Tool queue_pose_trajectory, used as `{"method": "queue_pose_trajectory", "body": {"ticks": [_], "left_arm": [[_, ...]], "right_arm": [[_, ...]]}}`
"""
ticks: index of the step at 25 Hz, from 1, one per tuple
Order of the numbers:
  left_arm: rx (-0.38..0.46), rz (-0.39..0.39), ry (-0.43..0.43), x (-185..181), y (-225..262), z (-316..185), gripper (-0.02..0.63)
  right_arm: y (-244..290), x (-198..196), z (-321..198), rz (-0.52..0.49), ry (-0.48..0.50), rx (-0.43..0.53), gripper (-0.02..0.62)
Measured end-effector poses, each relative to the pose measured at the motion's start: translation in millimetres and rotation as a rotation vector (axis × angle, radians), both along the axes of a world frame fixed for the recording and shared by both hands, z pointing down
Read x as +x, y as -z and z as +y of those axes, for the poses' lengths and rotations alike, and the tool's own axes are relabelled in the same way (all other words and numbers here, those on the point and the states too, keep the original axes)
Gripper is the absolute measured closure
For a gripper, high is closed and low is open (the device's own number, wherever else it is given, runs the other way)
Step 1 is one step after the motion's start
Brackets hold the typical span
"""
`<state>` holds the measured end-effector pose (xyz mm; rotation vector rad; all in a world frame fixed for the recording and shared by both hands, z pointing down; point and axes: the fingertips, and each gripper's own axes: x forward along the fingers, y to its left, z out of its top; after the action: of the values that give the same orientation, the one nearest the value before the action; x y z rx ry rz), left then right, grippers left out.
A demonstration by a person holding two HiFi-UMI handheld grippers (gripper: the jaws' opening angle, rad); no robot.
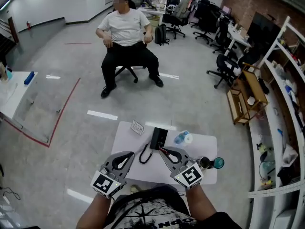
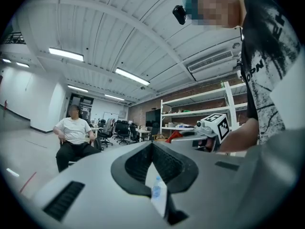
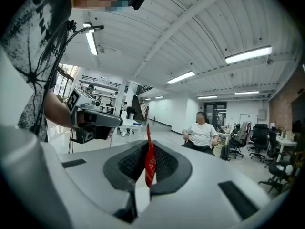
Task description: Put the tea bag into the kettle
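Left claw (image 2: 152,149) pinching white scrap (image 2: 157,194), right claw (image 3: 147,146) pinching red strip (image 3: 149,165), each piece mostly swallowed, identity unclear

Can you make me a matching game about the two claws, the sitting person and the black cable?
Things: 1 left claw; 2 right claw; 3 person; 4 cable.
States: A sits on a chair; B pinches a red packet; C lies looped on the table; D pinches a white slip.
Pairs: 1-D, 2-B, 3-A, 4-C.
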<state>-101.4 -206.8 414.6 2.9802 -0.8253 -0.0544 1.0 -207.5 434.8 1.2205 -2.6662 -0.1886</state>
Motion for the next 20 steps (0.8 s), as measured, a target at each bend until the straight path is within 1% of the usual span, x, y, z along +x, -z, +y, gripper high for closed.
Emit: {"method": "queue_pose_trajectory", "body": {"ticks": [6, 14, 20], "left_arm": [[-0.035, -0.008, -0.133, 81.3, -7.0, -4.9, 0.600], [-0.039, 0.000, -0.301, 209.3, -7.9, 7.4, 0.600], [-0.030, -0.004, -0.414, 292.9, -18.8, 17.2, 0.600]], "right_arm": [[-5.6, 75.8, 12.9, -0.001, -0.112, -0.016, 0.577], [-7.4, 201.0, 36.7, 0.000, -0.279, -0.025, 0.577], [-3.8, 285.4, 65.2, -0.002, -0.407, -0.007, 0.577]]}}
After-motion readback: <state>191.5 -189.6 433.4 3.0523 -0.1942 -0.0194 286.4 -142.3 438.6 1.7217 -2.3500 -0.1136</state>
